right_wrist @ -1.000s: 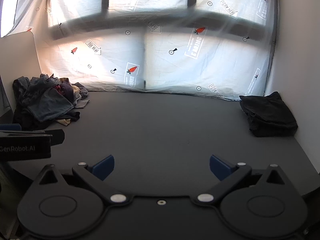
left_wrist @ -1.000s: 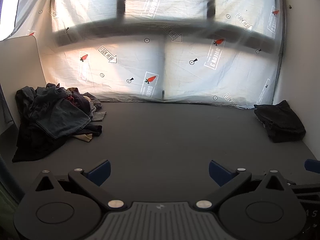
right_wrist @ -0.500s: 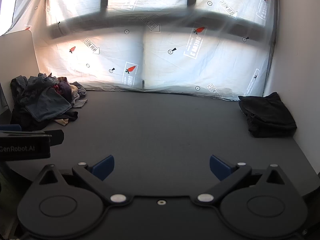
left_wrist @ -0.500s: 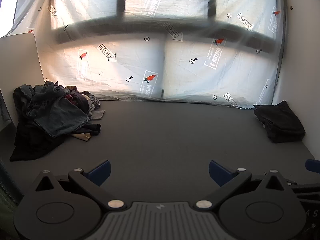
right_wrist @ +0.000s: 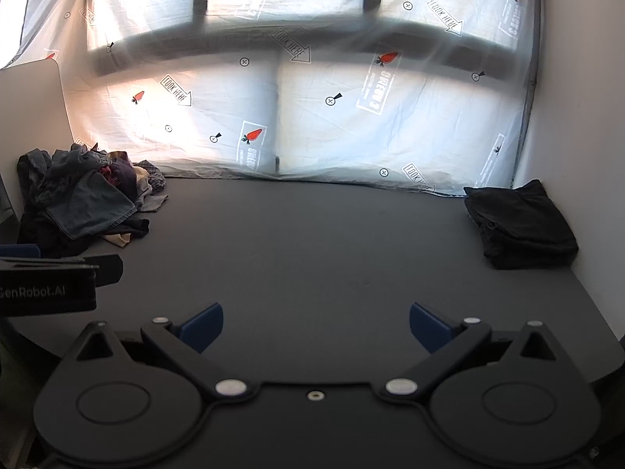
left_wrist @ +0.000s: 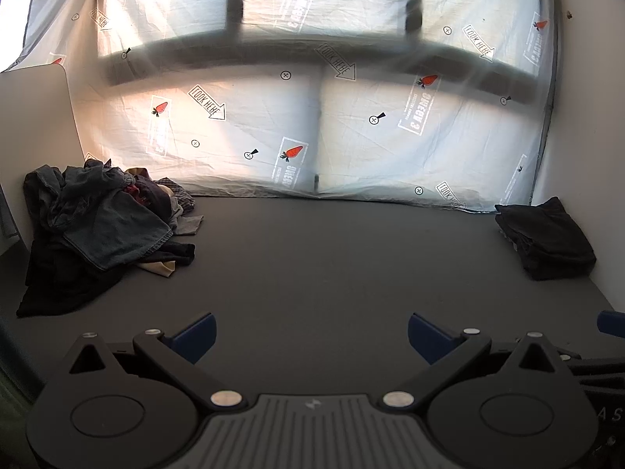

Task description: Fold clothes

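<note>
A heap of unfolded clothes (left_wrist: 105, 226) with a denim piece on top lies at the far left of the dark grey table (left_wrist: 332, 258); the right wrist view shows the same heap (right_wrist: 86, 203). A folded black garment (left_wrist: 547, 238) rests at the far right against the wall, also seen as the black garment (right_wrist: 519, 222). My left gripper (left_wrist: 310, 332) is open and empty near the table's front edge. My right gripper (right_wrist: 315, 324) is open and empty too. The left gripper's body (right_wrist: 50, 285) shows at the left edge of the right wrist view.
A white printed sheet (left_wrist: 312, 117) hangs behind the table. A white panel (left_wrist: 35, 125) stands at the left and a white wall (left_wrist: 582, 117) at the right. Bare table surface stretches between heap and black garment.
Both views have shifted slightly; the heap and the black garment sit a little higher in frame. Both grippers stay open and empty.
</note>
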